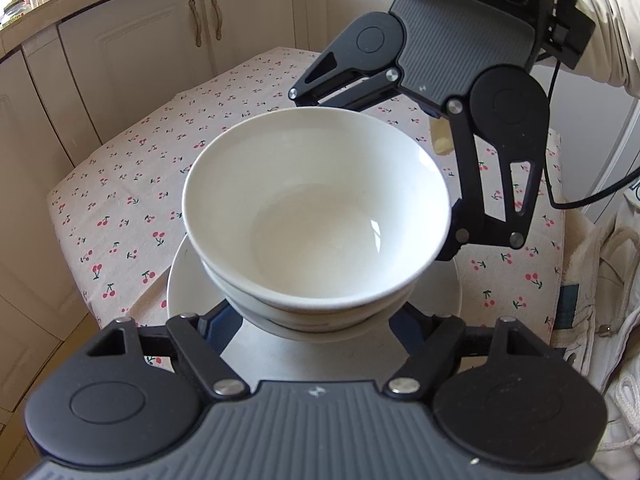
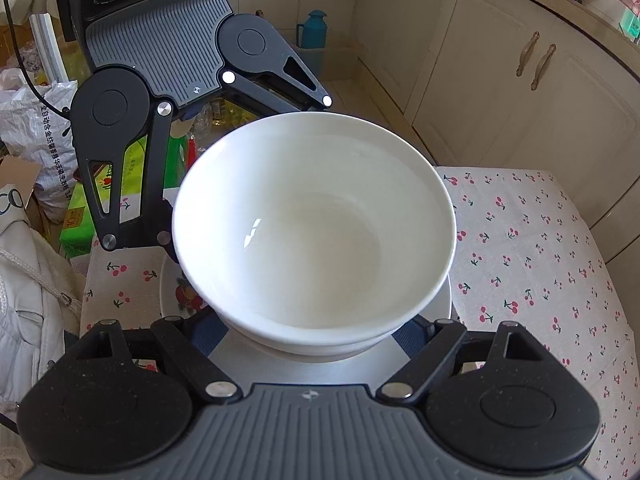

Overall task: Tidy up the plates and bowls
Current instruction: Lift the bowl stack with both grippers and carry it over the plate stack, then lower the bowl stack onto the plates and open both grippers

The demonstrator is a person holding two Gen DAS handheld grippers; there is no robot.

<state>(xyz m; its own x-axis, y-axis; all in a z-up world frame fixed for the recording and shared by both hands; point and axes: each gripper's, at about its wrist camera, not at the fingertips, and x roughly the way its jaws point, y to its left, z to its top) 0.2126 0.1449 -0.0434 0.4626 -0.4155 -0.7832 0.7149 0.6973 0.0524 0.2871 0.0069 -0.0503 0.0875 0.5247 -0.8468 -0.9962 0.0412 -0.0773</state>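
A stack of white bowls [image 1: 316,216] stands on a white plate [image 1: 192,280] on a table with a cherry-print cloth [image 1: 132,184]. Both grippers flank the stack from opposite sides, jaws spread wide around the lower bowls. My left gripper [image 1: 316,320] sits at the near side in the left wrist view, its fingertips hidden under the bowls. My right gripper [image 1: 384,160] reaches in from the far right there. In the right wrist view the bowls [image 2: 314,232] fill the centre, the plate [image 2: 180,292] shows a fruit print, and the left gripper [image 2: 240,152] is opposite my right gripper [image 2: 316,328].
Cream kitchen cabinets [image 1: 160,48] stand beyond the table. A teal thermos [image 2: 314,30] stands on the floor by the cabinets. Bags and boxes [image 2: 48,152] crowd the floor beside the table, and a white jacket [image 2: 28,300] lies at the table's edge.
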